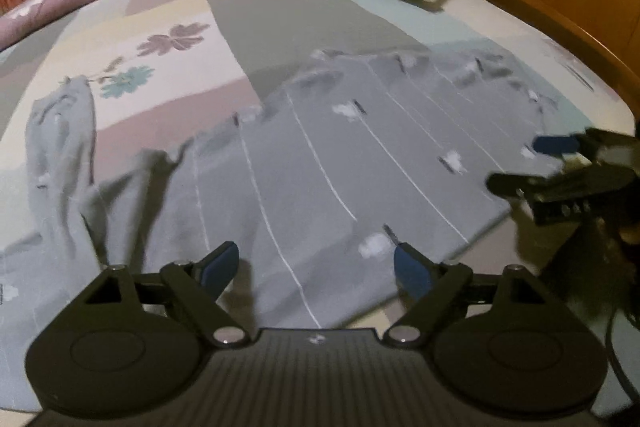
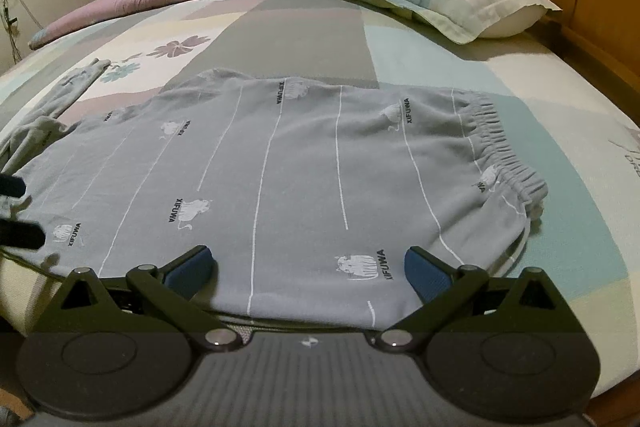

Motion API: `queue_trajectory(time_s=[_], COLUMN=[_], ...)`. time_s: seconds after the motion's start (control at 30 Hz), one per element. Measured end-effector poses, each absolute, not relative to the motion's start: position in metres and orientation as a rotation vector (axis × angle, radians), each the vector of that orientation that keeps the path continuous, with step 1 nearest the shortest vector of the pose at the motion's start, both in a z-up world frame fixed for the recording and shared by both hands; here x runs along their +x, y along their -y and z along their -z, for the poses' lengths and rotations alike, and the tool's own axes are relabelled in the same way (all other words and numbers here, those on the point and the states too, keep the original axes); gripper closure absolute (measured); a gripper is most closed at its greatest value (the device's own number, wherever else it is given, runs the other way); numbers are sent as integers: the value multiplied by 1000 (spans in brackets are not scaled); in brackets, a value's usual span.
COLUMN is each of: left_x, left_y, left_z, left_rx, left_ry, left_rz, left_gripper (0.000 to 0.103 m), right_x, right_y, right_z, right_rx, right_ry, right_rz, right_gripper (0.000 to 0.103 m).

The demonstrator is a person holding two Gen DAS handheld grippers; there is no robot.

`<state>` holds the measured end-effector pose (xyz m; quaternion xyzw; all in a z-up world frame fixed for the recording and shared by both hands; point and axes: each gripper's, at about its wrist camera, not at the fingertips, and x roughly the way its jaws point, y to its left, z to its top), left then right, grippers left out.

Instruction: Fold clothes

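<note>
Your left tool point(image 1: 316, 267) and right tool point(image 2: 310, 273) both stand spread, pinching nothing. The grey trousers point(image 2: 280, 167) lie flat on the bed point(image 2: 560, 187): soft, light, limp. Pinch the near hem.

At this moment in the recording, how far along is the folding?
Done: the grey trousers lie doubled over and fairly flat on the bed sheet, elastic waistband to the right. In hand: nothing; the left gripper and right gripper are both open above the near hem. Left: the leg ends trail off rumpled to the left, so further folds remain.
</note>
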<state>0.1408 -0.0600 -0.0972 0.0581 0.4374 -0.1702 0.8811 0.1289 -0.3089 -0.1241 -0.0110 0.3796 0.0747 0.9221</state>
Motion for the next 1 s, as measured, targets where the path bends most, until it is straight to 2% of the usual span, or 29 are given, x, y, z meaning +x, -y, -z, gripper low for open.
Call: queue_trajectory(time_s=[0.23,0.6,0.83,1.0], left_x=[134,143,170,187], left_y=[54,-16,-64,-99], left_z=[106,58,42,41], left_rx=[79,-67,30,162], left_ry=[-923,-861,-870,-934], left_rz=[385,411,293,261], left_gripper=[13,13,13,13], right_x=[132,137,145,162], right_y=[305,301,299,287], right_z=[123,123,117,90], right_rx=[-20,-8,-6,68], right_ry=[-794,-805,-855,-882], right_rz=[-132,-87,-78,-202], right_gripper=[0,0,0,0])
